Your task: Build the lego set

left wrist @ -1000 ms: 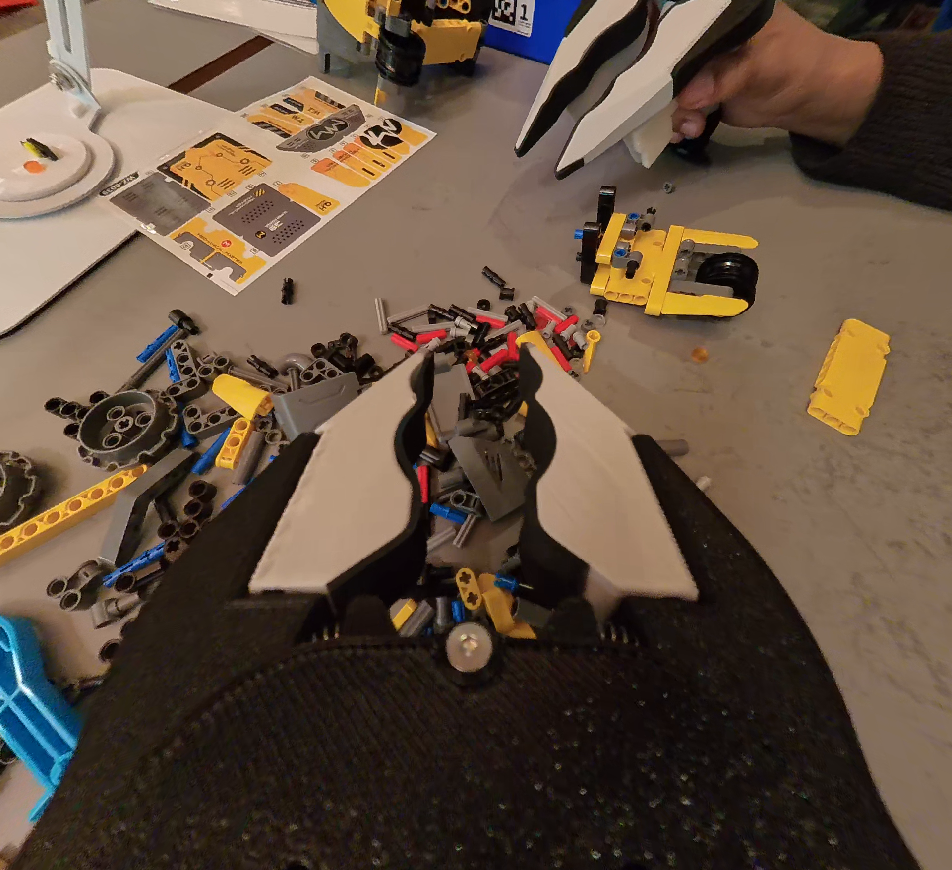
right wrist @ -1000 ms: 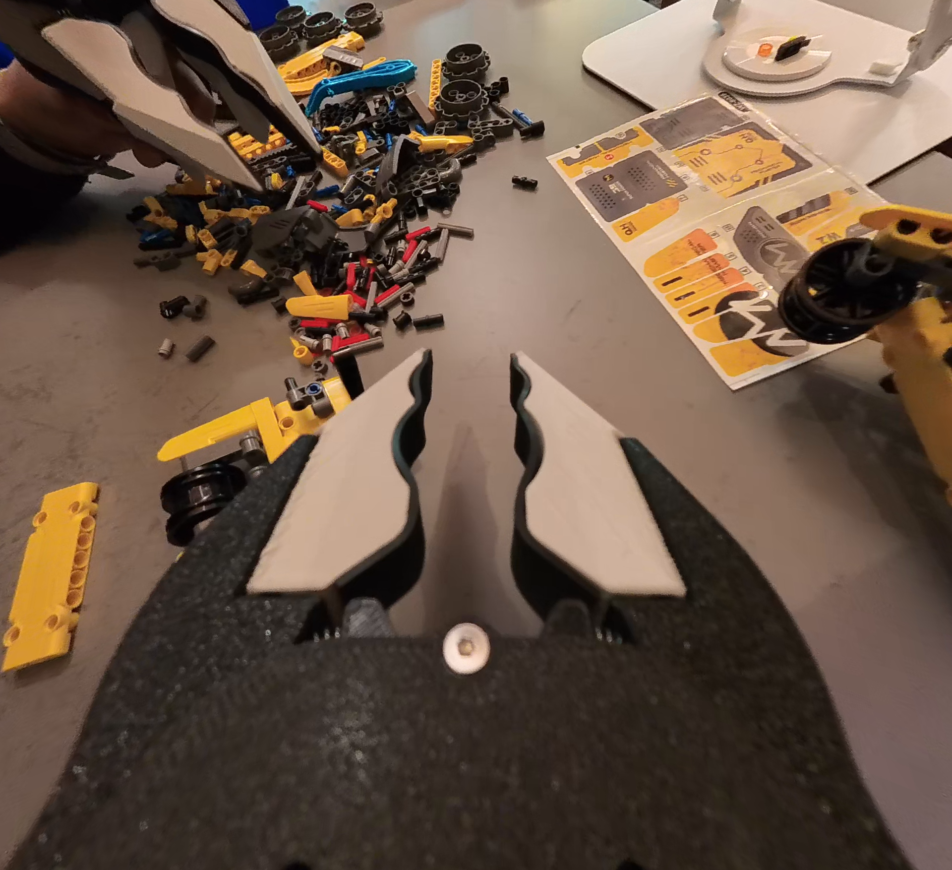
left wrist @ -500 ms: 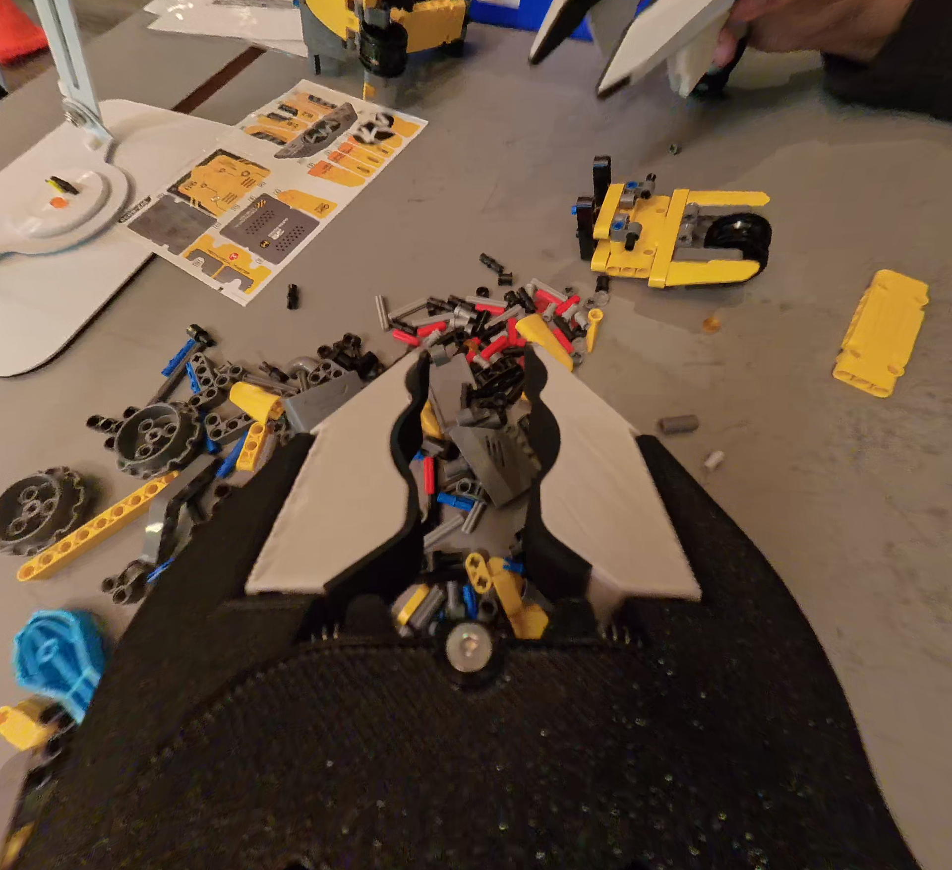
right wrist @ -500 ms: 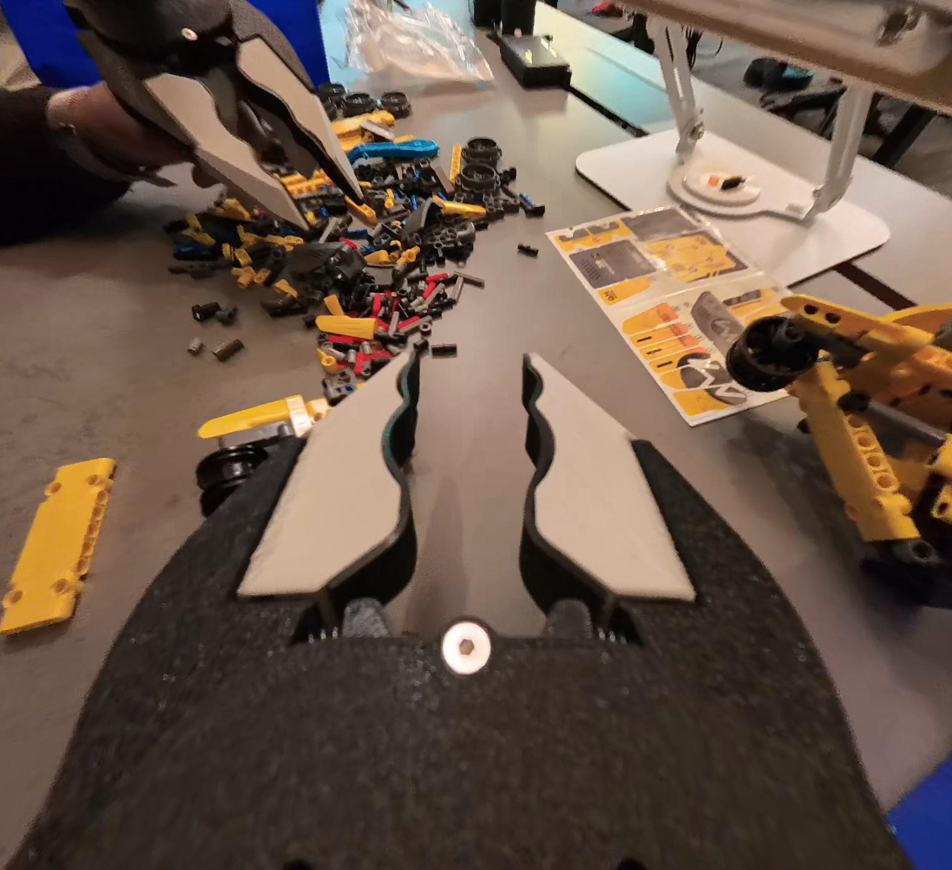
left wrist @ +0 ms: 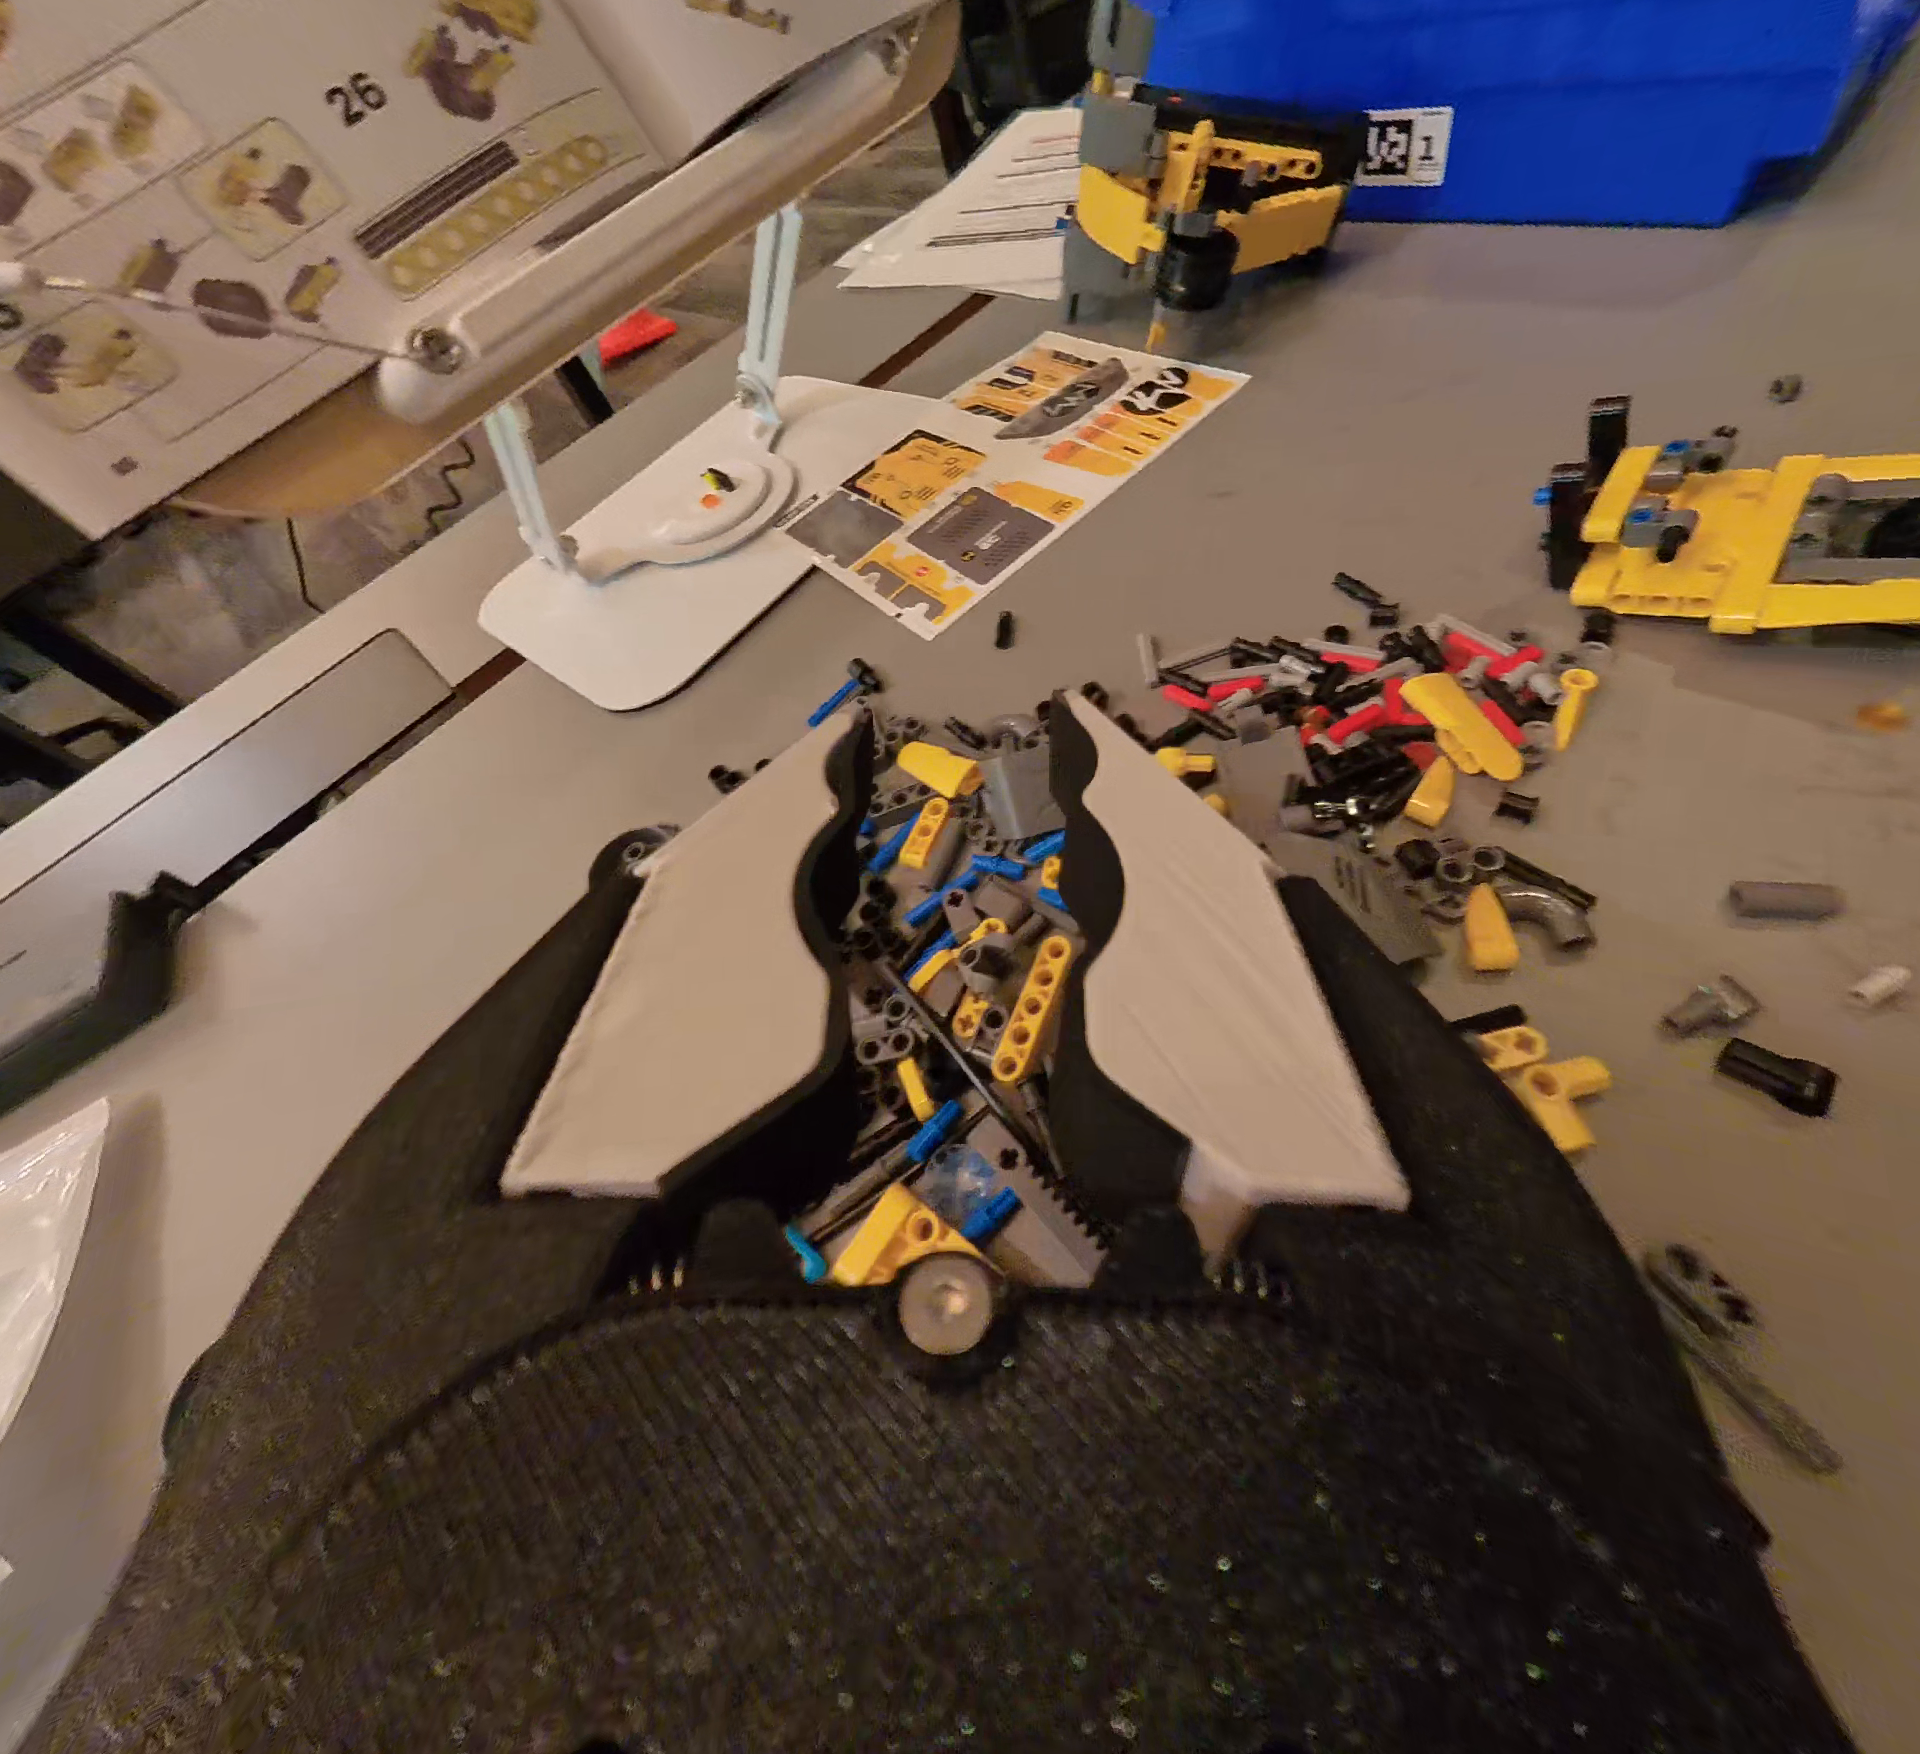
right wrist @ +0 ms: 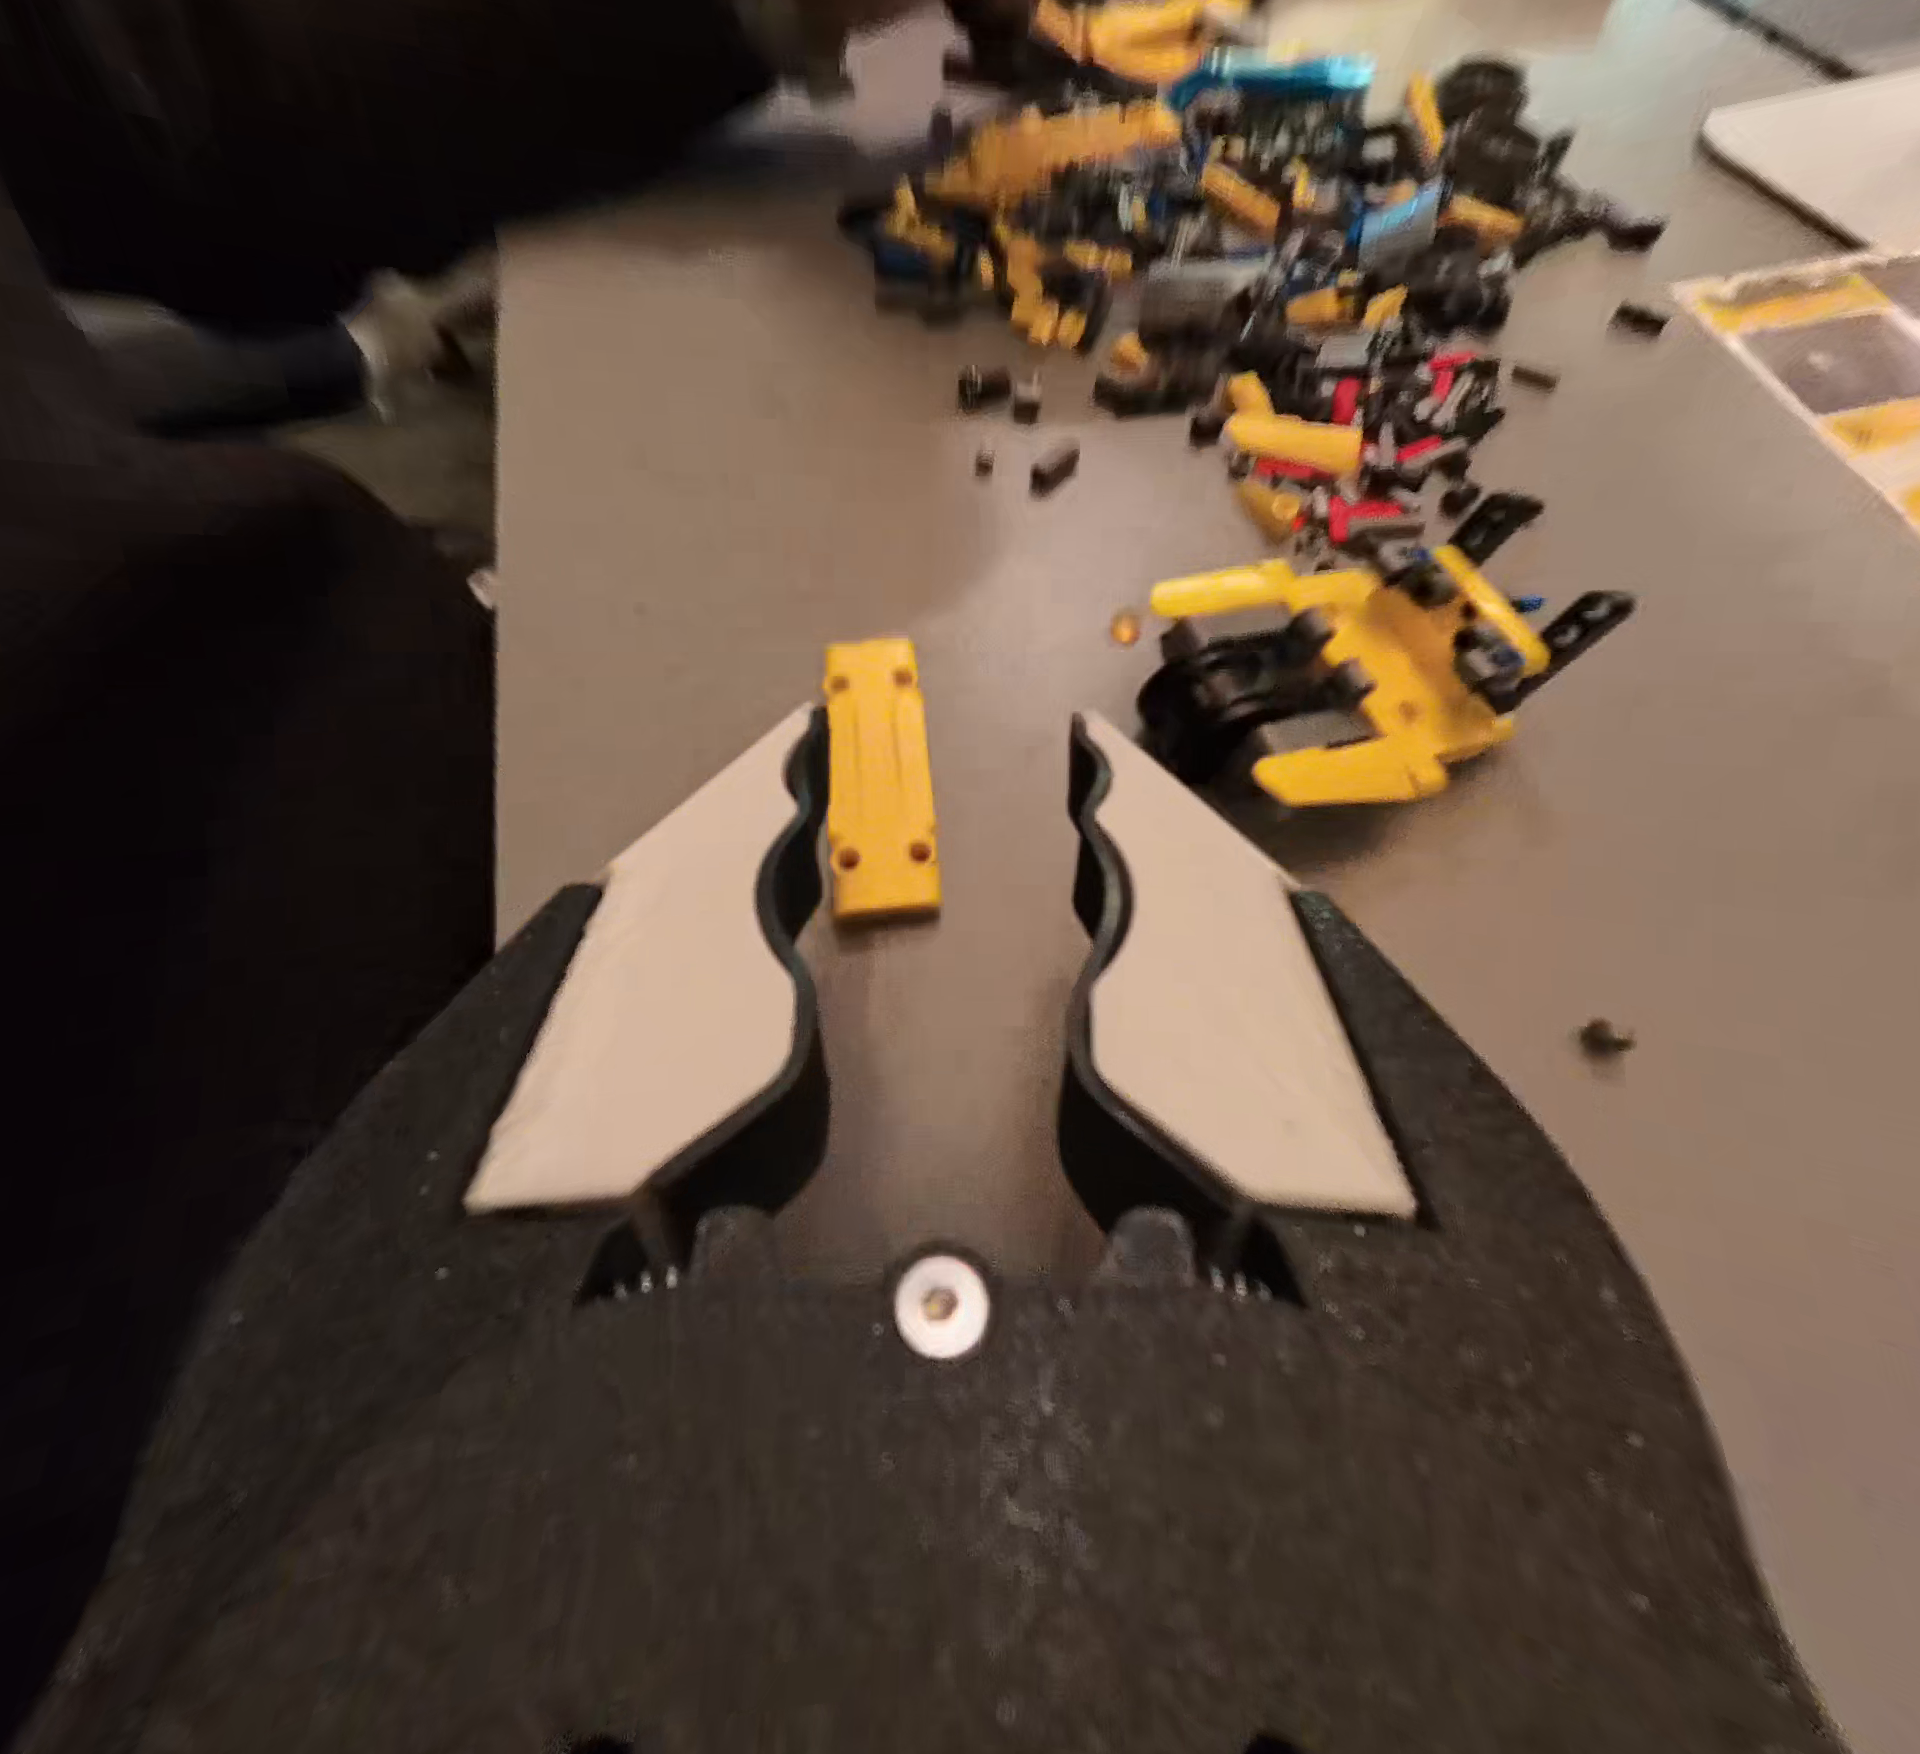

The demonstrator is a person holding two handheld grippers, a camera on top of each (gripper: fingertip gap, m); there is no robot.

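My left gripper (left wrist: 958, 712) is open and empty, hovering over a pile of small yellow, blue, grey and black building pieces (left wrist: 966, 935) on the grey table. My right gripper (right wrist: 943, 730) is open and empty above the table. A flat yellow panel (right wrist: 879, 777) lies between its fingers, close to the left finger. A yellow and black wheeled sub-assembly (right wrist: 1351, 696) sits just right of the right fingertip; it also shows in the left wrist view (left wrist: 1745, 541). The right wrist view is blurred.
A larger yellow and grey model (left wrist: 1184, 208) stands by a blue bin (left wrist: 1558, 73). A sticker sheet (left wrist: 1029, 478) lies near a white stand (left wrist: 644, 582) holding an open instruction booklet (left wrist: 364, 94). A dark sleeve (right wrist: 260, 250) fills the left of the right wrist view. Red and black pins (left wrist: 1382, 728) lie scattered. The tips of one gripper are about 30 cm away from the tips of the other.
My right gripper has swung left and now hangs over the flat yellow panel. My left gripper has shifted left across the pile. The right gripper is gone from the left wrist view.
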